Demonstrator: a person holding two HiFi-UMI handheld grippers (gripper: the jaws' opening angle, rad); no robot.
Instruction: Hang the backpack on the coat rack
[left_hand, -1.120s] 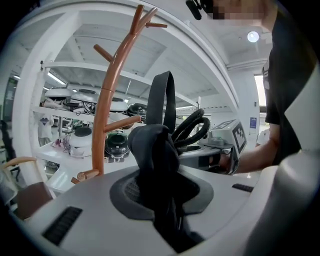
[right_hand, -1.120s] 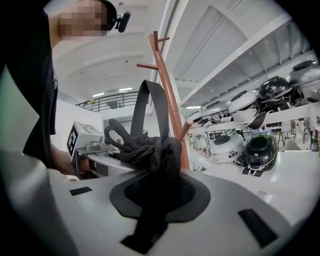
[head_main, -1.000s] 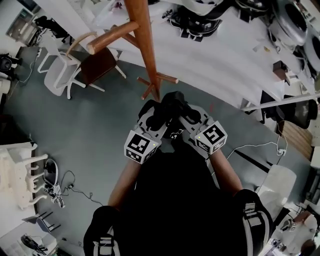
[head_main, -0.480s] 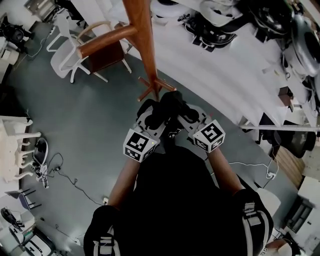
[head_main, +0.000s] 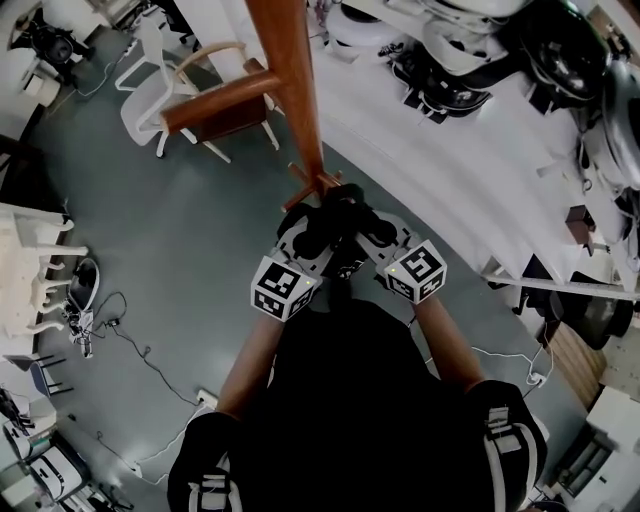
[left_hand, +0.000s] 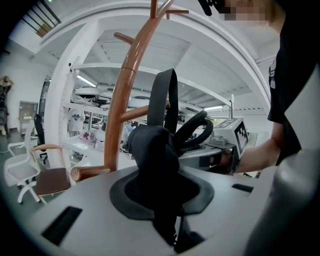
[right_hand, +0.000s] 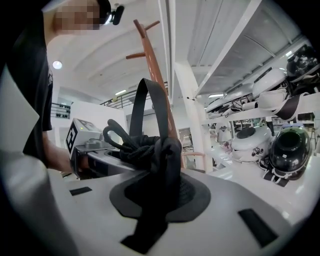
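- Dead ahead stands the coat rack's pole (head_main: 296, 90), rising right in front of both grippers, so there's no straight way through.
- A thick peg (head_main: 215, 98) juts leftward off the pole, with open air around its rounded end.
- The left gripper (head_main: 308, 232) and right gripper (head_main: 372, 230) sit side by side, both clamped on the bunched backpack (head_main: 338, 205), with barely any gap between them.
- To the right, white shelving (head_main: 470, 110) loaded with helmets (right_hand: 290, 147) runs near the pole, and that side looks tight.
- To the left, bare grey floor (head_main: 170, 240) gives wide room. A white chair (head_main: 150, 75) stands beyond the peg, and cables (head_main: 120, 335) trail across the floor.
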